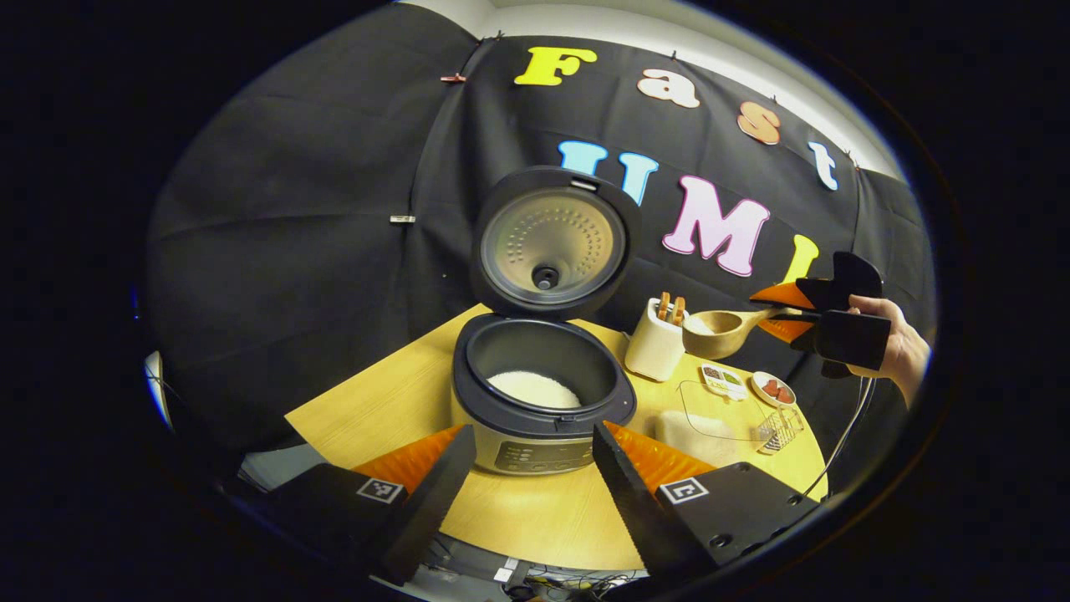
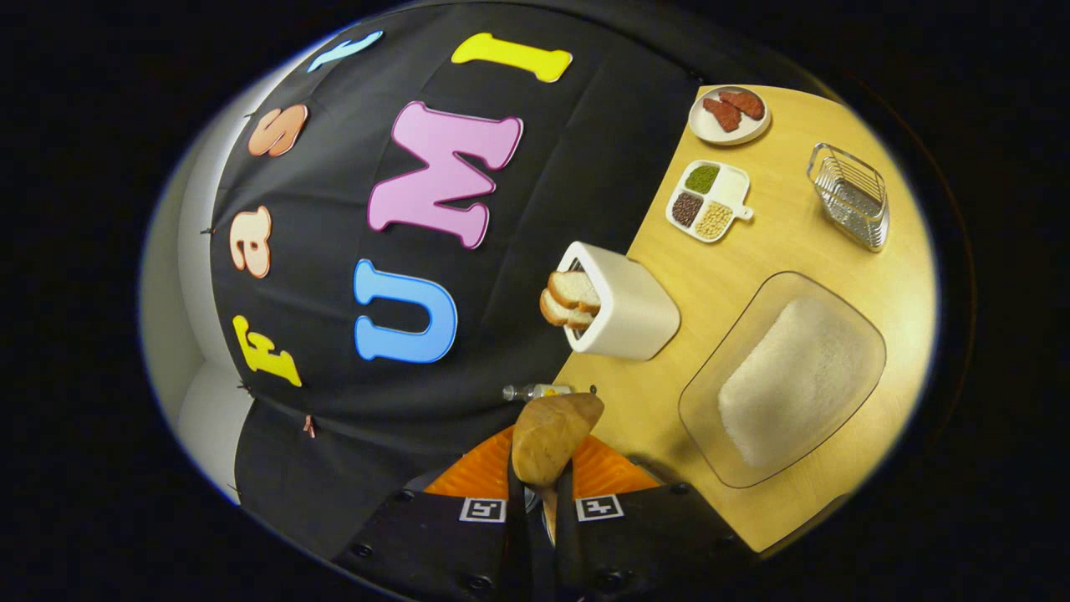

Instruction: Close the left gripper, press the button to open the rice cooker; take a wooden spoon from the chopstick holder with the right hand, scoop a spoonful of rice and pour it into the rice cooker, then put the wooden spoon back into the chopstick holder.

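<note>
Rice cooker (image 1: 539,393) stands lid-up at tabletop's middle, rice inside. Wooden spoon (image 1: 720,331) is clamped by right gripper (image 1: 823,322) above chopstick holder (image 1: 655,344); return is judged pending. Left gripper (image 1: 535,468) is spread, empty.

Desk (image 1: 535,510): pale yellow wood grain. Rice cooker (image 1: 535,393): dark grey rim, silver front (white rice inside). Chopstick holder (image 1: 654,343): cream. Wooden spoon (image 1: 719,332): tan.

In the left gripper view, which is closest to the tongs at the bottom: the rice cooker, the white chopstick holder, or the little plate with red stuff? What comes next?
1. Rice cooker: right ahead, between the left tongs.
2. Chopstick holder: behind the cooker, to the right.
3. Little plate: far right, near the table edge.
</note>
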